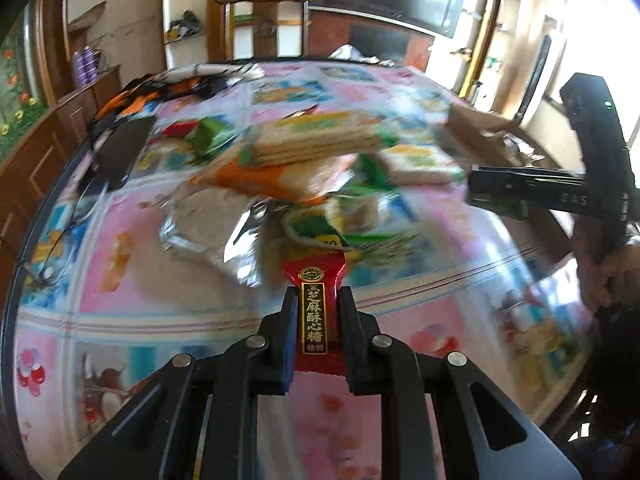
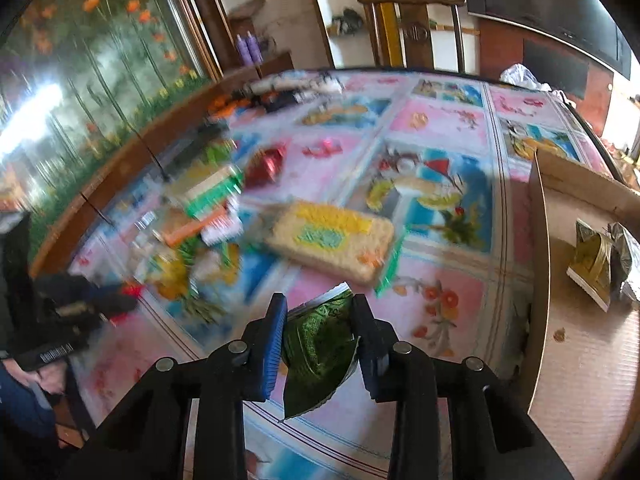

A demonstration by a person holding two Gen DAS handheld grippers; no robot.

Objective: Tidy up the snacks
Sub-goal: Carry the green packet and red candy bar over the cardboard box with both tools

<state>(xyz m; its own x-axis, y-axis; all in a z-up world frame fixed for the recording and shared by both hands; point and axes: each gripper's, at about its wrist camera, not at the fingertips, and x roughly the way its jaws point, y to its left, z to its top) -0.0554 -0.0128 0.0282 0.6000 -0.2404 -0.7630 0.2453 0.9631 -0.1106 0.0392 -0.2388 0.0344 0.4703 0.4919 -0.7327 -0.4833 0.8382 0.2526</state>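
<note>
My left gripper (image 1: 318, 300) is shut on a red candy packet (image 1: 314, 312) with gold Chinese lettering, held above the table. Beyond it lies a blurred pile of snack packs (image 1: 304, 160), mostly rice-cracker bars in green and orange wrappers. My right gripper (image 2: 319, 308) is shut on a green snack packet (image 2: 318, 350), held above the table. Ahead of it lies a rice-cracker bar (image 2: 332, 242), and a snack heap (image 2: 200, 216) with a red candy (image 2: 266, 168) lies to the left. The right gripper also shows at the right of the left wrist view (image 1: 520, 194).
A round table with a pink and blue patterned cloth (image 2: 440, 120) holds everything. An open cardboard box (image 2: 540, 208) at the right holds a gold packet (image 2: 592, 264). A wooden chair (image 1: 264, 24) stands behind the table. A black phone (image 1: 120, 148) and glasses (image 1: 64, 232) lie at the left.
</note>
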